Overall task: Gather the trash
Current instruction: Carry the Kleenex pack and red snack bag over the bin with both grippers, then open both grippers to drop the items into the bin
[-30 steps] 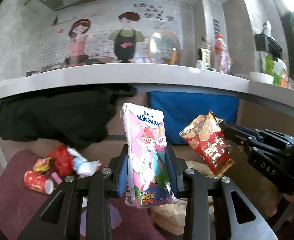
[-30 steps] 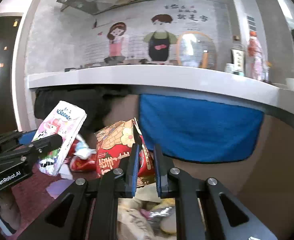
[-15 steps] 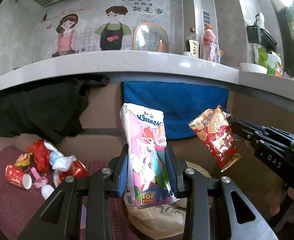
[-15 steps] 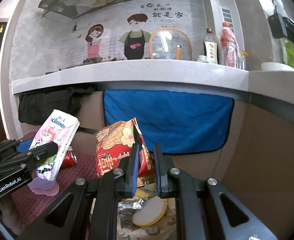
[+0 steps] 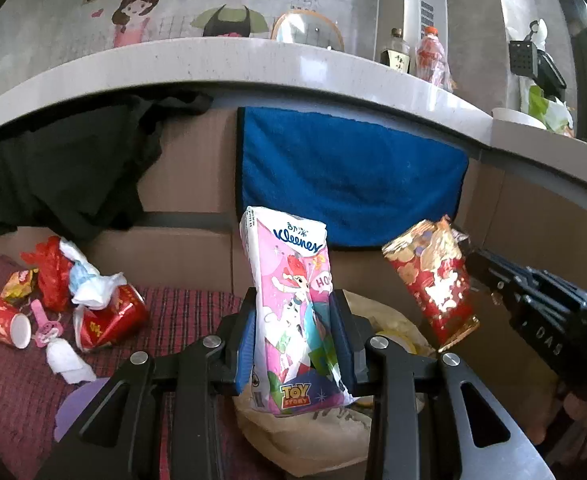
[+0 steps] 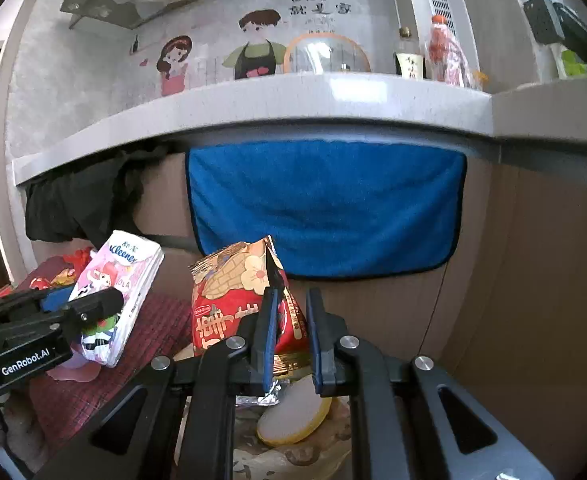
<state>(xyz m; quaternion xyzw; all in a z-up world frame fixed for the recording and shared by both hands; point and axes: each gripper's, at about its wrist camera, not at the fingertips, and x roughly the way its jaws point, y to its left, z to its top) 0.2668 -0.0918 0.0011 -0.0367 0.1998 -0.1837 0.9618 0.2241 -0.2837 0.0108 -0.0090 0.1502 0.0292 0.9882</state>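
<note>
The pink tissue pack (image 5: 293, 312) stands upright, clamped at its middle by the left gripper (image 5: 293, 344), above an open beige trash bag (image 5: 305, 436). Just to its right, the red snack wrapper (image 6: 237, 304) hangs pinched by one edge in the nearly closed right gripper (image 6: 291, 344), over the same bag. Crumpled cups and wrappers (image 5: 65, 300) lie on the maroon surface (image 5: 9, 392) to the left.

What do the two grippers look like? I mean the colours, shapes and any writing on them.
Both are matte black with angular linkage arms, silver round bolts and blue pads inside the fingers. The left gripper bears white "GenRobot.AI" lettering, seen from the right wrist view. The right gripper shows "DAS" in the left wrist view. No cables or sleeves are visible.
</note>
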